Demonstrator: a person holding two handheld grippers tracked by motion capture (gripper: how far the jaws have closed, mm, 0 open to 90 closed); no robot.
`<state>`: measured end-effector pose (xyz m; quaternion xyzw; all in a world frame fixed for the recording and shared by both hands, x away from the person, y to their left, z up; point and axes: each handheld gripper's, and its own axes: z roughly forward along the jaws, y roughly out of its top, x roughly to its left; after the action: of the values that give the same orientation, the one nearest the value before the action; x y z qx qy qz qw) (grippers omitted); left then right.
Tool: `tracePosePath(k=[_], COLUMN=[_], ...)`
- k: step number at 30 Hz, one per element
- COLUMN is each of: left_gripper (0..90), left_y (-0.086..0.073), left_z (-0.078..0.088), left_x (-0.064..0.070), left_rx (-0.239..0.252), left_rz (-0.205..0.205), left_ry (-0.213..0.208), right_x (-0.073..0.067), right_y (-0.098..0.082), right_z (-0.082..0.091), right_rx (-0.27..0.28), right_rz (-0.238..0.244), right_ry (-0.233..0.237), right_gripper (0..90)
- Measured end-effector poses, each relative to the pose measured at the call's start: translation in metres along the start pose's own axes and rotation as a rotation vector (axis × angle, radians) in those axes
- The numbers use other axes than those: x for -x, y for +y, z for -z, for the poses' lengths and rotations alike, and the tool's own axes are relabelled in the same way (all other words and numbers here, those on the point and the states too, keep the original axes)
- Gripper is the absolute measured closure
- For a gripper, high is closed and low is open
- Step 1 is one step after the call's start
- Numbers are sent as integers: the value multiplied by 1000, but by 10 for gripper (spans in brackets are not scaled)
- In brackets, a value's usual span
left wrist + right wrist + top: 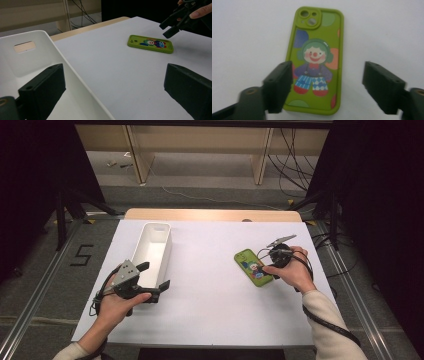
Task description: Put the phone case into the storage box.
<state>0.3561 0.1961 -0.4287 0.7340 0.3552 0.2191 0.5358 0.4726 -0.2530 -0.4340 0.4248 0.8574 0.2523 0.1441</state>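
- Green phone case [254,267] lay flat on the white tabletop [210,290], camera cutout up, clown picture facing up; it sat toward the right edge, about midway between the far and near edges; nothing gripped it.
- Right gripper [267,266] hung over the case's near right part, held in the person's right hand [292,270]; in the right gripper view [327,86] its jaws stood wide apart with the case [315,60] below and between them; left jaw overlapped the case's lower left edge in that view, right jaw was off over bare tabletop; pads pressed on nothing; whether the left jaw touched the case, could not tell.
- In the left gripper view the right gripper [172,23] showed above the case [150,43], just off its far end, jaw tips apart from the case surface.
- White bin [152,251] stood upright on the left half of the tabletop, long side running from far edge toward near edge; a slot handle showed in its end wall [24,46].
- Left gripper [154,282] sat at the bin's near end, in the left hand [116,306]; jaws wide open and straddling the bin's wall, one jaw inside the bin, the other outside over the tabletop; it held nothing.
- Case and bin were well apart.
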Motion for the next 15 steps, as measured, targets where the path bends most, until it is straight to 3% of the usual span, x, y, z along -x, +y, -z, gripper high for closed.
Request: tracePosePath(k=[5, 15], left_gripper=[30, 30], left_y=[0, 0], left_z=[0, 0], left_x=[1, 0], left_rx=[-1, -1], left_rz=[-2, 2], left_ry=[-3, -4], right_x=[-4, -7], right_y=[7, 26], right_z=[-10, -31], right_rx=[-114, -194], right_rz=[41, 11], right_ry=[22, -10], right_gripper=[83, 79])
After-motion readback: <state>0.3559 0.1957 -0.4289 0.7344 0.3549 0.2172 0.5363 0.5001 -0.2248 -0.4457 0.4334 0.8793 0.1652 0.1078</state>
